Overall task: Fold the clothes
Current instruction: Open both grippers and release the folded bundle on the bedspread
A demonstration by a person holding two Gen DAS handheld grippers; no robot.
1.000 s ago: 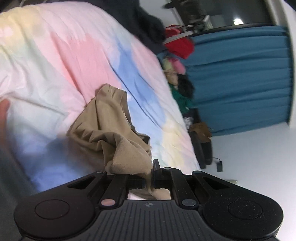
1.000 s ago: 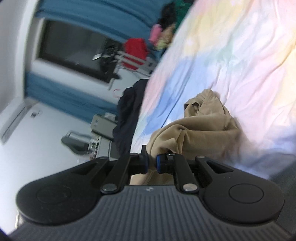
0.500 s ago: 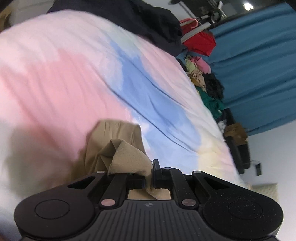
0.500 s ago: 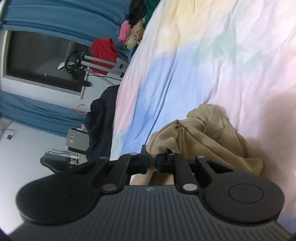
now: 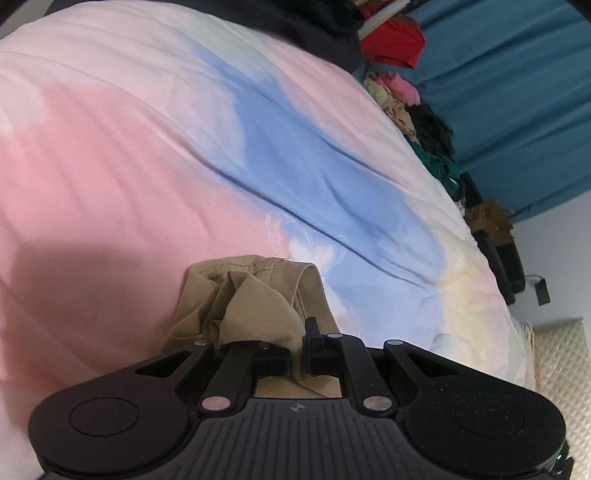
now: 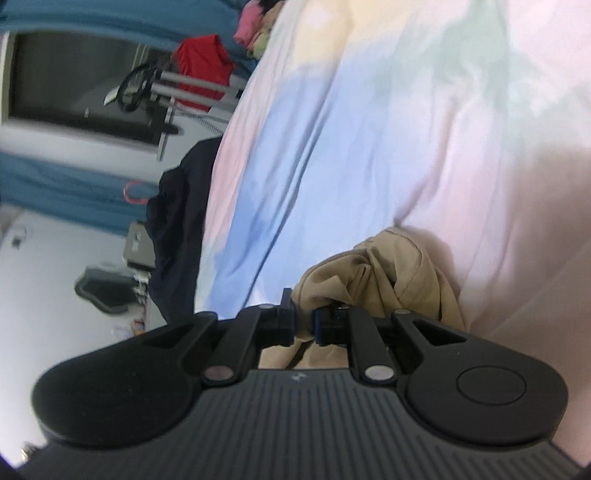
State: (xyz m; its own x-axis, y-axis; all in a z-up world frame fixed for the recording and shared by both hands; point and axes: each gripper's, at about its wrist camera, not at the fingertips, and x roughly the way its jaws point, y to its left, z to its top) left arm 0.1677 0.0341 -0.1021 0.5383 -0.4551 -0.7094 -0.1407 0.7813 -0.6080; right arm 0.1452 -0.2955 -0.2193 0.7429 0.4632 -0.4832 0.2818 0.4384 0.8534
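1. My left gripper (image 5: pixel 297 356) is pinching the tan garment (image 5: pixel 255 306).
2. My right gripper (image 6: pixel 304 326) pinches it too.
3. The garment bunches just beyond both, low over the near bedsheet (image 5: pixel 147 147); neither hand is nearer.

The black gripper body is hiding the lower part of the tan garment (image 5: pixel 255 306) at the bottom middle of the left wrist picture, and it is doing the same to it (image 6: pixel 388 273) in the right wrist picture. The dark clothes (image 5: pixel 314 22) are getting cut off by the top edge. The red cloth (image 6: pixel 203 70) and the dark window (image 6: pixel 74 85) at the upper left are looking blurry.
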